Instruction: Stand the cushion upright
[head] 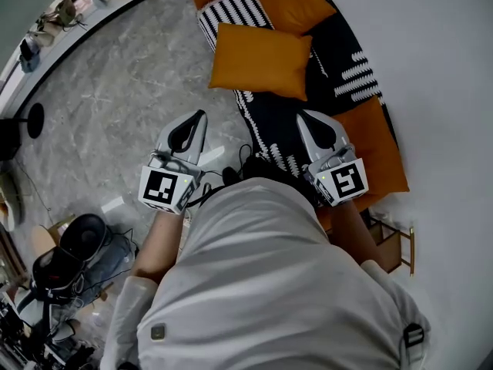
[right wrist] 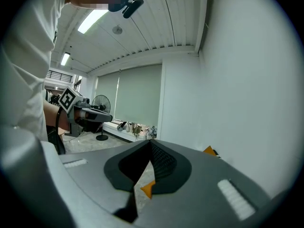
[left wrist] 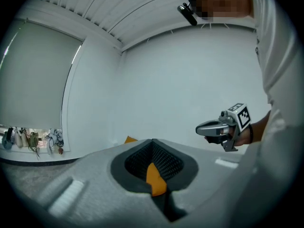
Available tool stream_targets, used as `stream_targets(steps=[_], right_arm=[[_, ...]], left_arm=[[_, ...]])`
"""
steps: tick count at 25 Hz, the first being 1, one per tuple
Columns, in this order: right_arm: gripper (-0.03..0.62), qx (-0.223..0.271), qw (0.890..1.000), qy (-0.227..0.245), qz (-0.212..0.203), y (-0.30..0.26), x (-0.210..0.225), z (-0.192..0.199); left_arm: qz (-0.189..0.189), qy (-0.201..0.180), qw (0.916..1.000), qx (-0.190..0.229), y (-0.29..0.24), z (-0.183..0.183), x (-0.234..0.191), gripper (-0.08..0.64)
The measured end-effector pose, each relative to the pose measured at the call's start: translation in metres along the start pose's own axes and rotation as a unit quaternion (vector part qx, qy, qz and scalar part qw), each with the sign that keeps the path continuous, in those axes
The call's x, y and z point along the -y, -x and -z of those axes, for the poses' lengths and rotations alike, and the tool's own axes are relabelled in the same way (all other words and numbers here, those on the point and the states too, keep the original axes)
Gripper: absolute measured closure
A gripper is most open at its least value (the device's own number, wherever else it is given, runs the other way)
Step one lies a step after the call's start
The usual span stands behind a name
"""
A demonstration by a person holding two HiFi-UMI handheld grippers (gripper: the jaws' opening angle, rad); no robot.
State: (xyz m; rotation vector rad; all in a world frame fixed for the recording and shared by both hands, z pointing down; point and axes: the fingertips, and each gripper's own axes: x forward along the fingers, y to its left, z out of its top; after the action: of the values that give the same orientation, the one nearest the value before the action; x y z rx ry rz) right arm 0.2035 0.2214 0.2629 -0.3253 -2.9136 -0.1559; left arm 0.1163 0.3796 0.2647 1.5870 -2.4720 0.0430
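Left hand-held gripper and right hand-held gripper, jaws pressed together and empty, are pointing toward the orange cushion on the patterned sofa; marker cubes are showing square codes.

Your torso hides the near end of the sofa. Each gripper view shows only an orange sliver of cushion through a narrow gap.

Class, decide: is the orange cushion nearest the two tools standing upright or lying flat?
Lying flat: the orange cushion shows its broad square face to the downward-looking head view, spread over the patterned seat.
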Motion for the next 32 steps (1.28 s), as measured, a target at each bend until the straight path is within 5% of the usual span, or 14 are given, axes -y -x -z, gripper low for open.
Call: stream_targets(steps=[14,25,32], right_arm=[[0.581,0.013,1.000,-0.005,0.002,-0.027,0.141,0.005],[0.581,0.010,0.999,-0.017,0.032,-0.024,0.186,0.012],[0.581,0.006,0.998,-0.019,0.057,-0.055,0.214,0.008]], left_arm=[[-0.002,-0.026,0.9996,0.002,-0.137,-0.036,-0.005,0.555],[0.040,-0.043,0.9983,-0.006,-0.200,-0.050,0.001,0.555],[0.064,-0.040,0.9971,-0.007,-0.247,-0.054,-0.030,0.555]])
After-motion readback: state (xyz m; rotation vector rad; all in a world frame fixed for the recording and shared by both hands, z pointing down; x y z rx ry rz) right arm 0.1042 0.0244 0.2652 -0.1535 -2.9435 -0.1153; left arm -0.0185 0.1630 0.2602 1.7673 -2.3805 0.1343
